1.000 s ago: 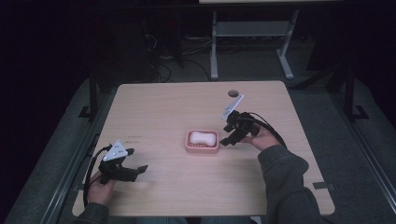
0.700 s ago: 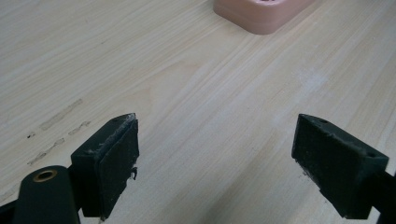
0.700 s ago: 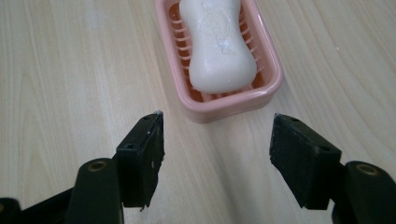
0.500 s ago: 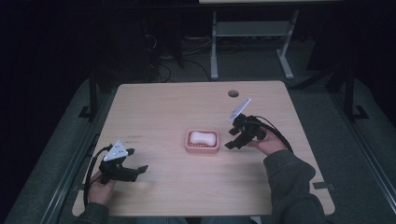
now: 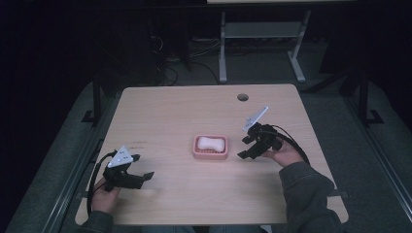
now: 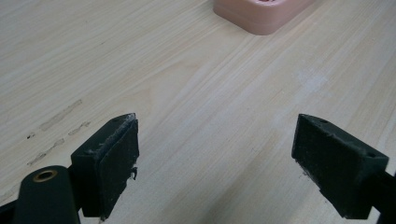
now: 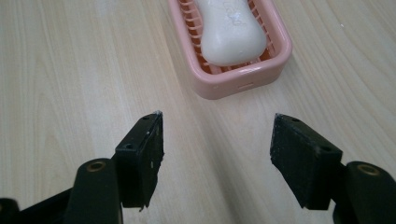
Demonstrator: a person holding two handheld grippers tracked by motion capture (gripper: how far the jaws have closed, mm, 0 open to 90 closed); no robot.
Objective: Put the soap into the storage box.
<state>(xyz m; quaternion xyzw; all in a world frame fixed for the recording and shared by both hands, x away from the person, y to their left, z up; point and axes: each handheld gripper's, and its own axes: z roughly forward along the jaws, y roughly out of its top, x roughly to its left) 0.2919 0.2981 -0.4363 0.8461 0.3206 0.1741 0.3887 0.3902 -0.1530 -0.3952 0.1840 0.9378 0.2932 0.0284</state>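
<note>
A pink soap dish [image 5: 210, 154] sits mid-table with a white bar of soap [image 5: 210, 143] lying in it. In the right gripper view the dish [image 7: 243, 77] and the soap [image 7: 231, 30] lie just ahead of the jaws. My right gripper [image 5: 244, 146] hovers to the dish's right, open, nothing between its jaws, as the right gripper view [image 7: 215, 140] confirms. My left gripper [image 5: 142, 167] rests near the table's front left corner, open and empty. In the left gripper view [image 6: 215, 144] a corner of the dish [image 6: 259, 18] shows far ahead.
The wooden table [image 5: 170, 111] has a round cable hole [image 5: 242, 97] at its back right. A metal frame [image 5: 257, 36] stands on the floor behind the table. Black cables trail from both grippers.
My right gripper has drawn back from the dish toward the right and the near edge. The left gripper has stayed where it was.
</note>
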